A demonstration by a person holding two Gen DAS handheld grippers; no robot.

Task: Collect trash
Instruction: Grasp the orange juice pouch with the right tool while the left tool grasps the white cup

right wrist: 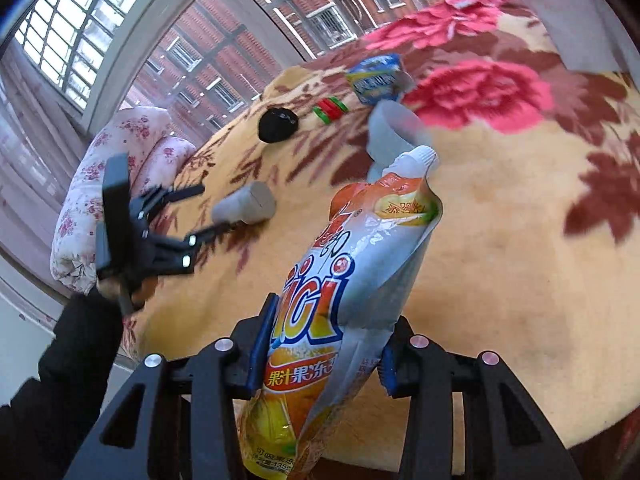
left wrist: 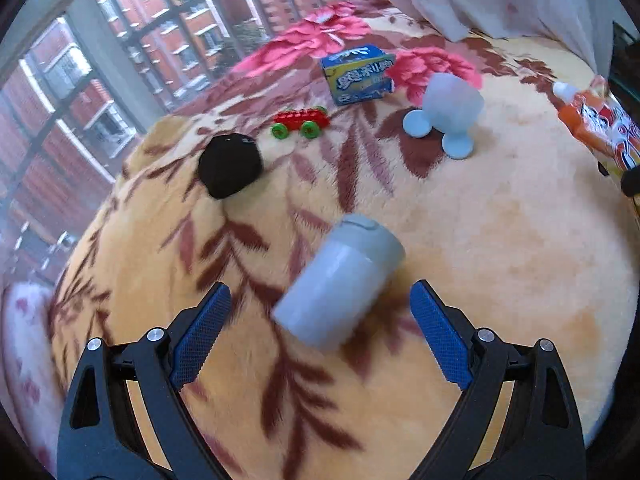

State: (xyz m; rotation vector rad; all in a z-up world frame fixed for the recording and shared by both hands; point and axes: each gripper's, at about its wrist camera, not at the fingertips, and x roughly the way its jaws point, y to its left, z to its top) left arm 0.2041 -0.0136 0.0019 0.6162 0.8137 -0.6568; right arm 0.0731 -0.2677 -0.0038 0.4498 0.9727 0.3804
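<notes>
Pouch (right wrist: 352, 264), one, clamped in right tool (right wrist: 324, 340); left tool (left wrist: 320, 320) apart around one bottle (left wrist: 340, 280).

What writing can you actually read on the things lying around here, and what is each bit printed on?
"果汁果冻" in yellow on a red band: the orange jelly pouch clamped in the right gripper.
"iGi", big orange letters, partly covered: same pouch.
"135" near its bottom edge; the small print around it is too blurred.
Blue and yellow box: large Chinese lettering seen upside down, not reliably readable.
Pale bottle ahead of the left gripper: no text visible.
</notes>
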